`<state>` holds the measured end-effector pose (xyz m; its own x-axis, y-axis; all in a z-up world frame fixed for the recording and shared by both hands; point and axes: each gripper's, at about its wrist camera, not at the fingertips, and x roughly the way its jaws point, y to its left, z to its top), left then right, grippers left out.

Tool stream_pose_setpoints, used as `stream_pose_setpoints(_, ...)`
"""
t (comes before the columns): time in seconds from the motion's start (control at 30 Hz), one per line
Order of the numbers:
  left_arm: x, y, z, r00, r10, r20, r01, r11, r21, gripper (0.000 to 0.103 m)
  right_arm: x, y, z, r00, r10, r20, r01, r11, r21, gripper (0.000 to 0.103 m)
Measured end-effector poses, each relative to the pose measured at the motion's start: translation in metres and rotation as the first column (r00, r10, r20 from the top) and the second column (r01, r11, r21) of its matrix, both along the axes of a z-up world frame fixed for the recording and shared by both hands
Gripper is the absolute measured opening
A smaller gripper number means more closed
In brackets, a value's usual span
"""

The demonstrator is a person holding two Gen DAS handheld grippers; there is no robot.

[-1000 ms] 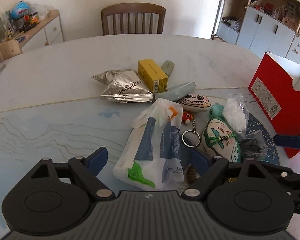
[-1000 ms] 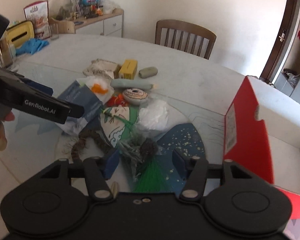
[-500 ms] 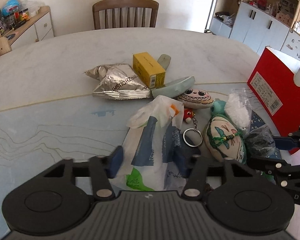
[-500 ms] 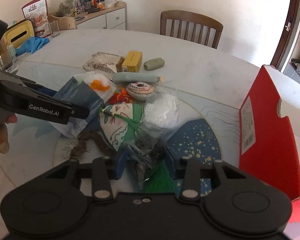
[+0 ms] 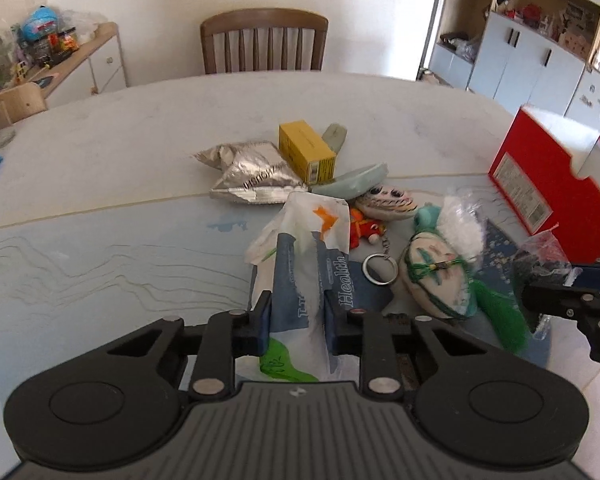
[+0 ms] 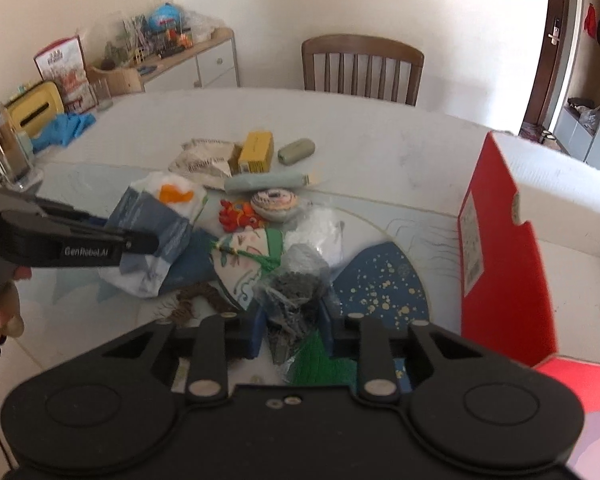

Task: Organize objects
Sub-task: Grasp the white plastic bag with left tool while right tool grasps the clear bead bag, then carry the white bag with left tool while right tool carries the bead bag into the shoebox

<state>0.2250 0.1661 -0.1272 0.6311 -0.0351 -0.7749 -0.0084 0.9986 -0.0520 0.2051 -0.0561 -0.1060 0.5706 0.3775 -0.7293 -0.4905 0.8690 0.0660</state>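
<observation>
Left gripper [image 5: 296,320] closing on the plastic bag [image 5: 300,264], right gripper [image 6: 294,330] closing on a clear packet [image 6: 296,280] — thin film, apparently pinched at the edge, may slip.

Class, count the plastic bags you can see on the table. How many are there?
3. A white and blue printed plastic bag lies left in the pile, a clear bag of white fluff mid-pile, and a clear bag of dark grey material nearest the right camera. Others may be hidden.

It was a home dining room. A wooden slat-backed chair [image 5: 264,42] stood at a large pale table [image 5: 140,132], with a cluttered sideboard [image 6: 188,60] along the wall and white cupboards [image 5: 532,64] under open shelves of trinkets beside it.
</observation>
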Motion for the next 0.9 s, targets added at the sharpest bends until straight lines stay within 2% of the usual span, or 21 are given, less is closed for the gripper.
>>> stream_pose_setpoints(0.27,-0.026,-0.025,0.05,1.0,-0.011,-0.001,0.011,1.0,-0.021,0.024,-0.013,-0.023,0.045,0.999,-0.003,0.037,0.001,0.998,0.062,0.026)
stream_pose_setpoints(0.53,-0.039,-0.087,0.092,0.998,-0.044,0.048,0.045,0.999,-0.028,0.024,-0.015,-0.082,0.082,0.996,0.003,0.087,-0.013,0.993,0.114,0.026)
stream_pose_setpoints(0.9,-0.016,-0.192,0.118,0.986,-0.143,0.088,0.143,0.99,0.002,0.024,0.004,-0.171,0.09,0.993,-0.051,0.111,0.038,0.992,0.122,0.026)
